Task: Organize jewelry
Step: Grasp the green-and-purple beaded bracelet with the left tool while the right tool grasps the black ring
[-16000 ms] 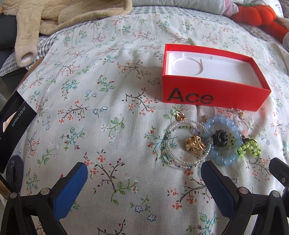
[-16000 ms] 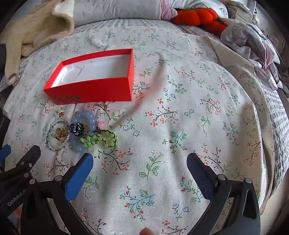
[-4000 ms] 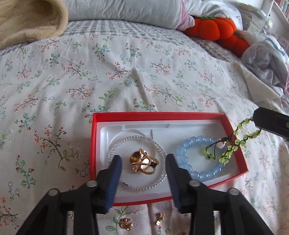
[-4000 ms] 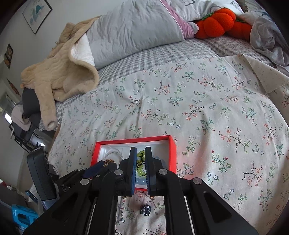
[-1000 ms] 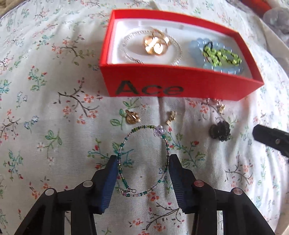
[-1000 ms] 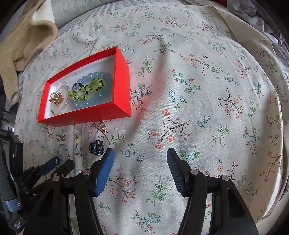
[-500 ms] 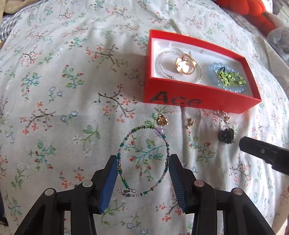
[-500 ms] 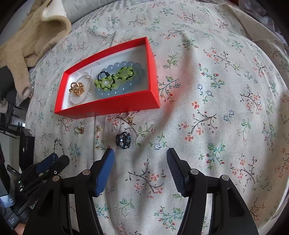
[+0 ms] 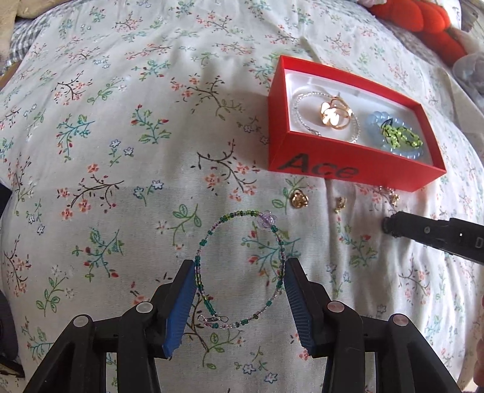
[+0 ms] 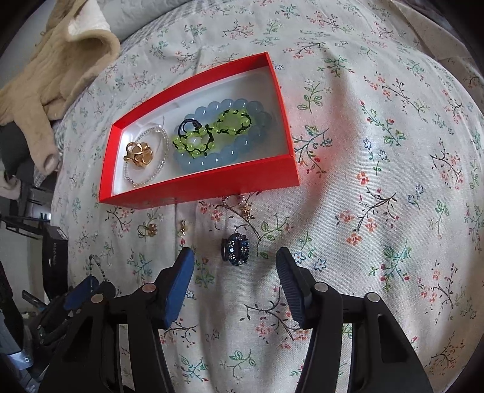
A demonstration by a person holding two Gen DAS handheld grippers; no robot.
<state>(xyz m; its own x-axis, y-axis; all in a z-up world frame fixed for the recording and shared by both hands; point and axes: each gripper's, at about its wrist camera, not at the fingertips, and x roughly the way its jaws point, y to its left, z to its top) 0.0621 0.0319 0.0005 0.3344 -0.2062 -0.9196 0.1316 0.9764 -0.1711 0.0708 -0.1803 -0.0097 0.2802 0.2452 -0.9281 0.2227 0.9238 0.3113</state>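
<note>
A red box (image 9: 348, 170) (image 10: 211, 186) on the floral bedspread holds a gold ring (image 9: 334, 113) (image 10: 139, 154) on a clear bead bracelet, and a green bead bracelet (image 10: 211, 133) on a blue bead bracelet (image 9: 396, 136). My left gripper (image 9: 239, 272) holds a green and purple bead bracelet (image 9: 266, 220) between its pads, lifted above the bed. My right gripper (image 10: 234, 263) is open, with a dark blue hair clip (image 10: 235, 249) lying between its fingertips. A gold ornament (image 9: 299, 200) (image 10: 148, 230) and small earrings (image 9: 340, 205) (image 10: 245, 208) lie in front of the box.
A beige jacket (image 10: 57, 72) lies at the back left of the bed. An orange plush (image 9: 423, 27) sits at the far right. A black device (image 10: 54, 257) stands at the left bed edge. One right gripper finger (image 9: 432, 235) shows in the left wrist view.
My left gripper has carried the bead bracelet up and left, away from the box. My right gripper has moved in over the dark blue hair clip.
</note>
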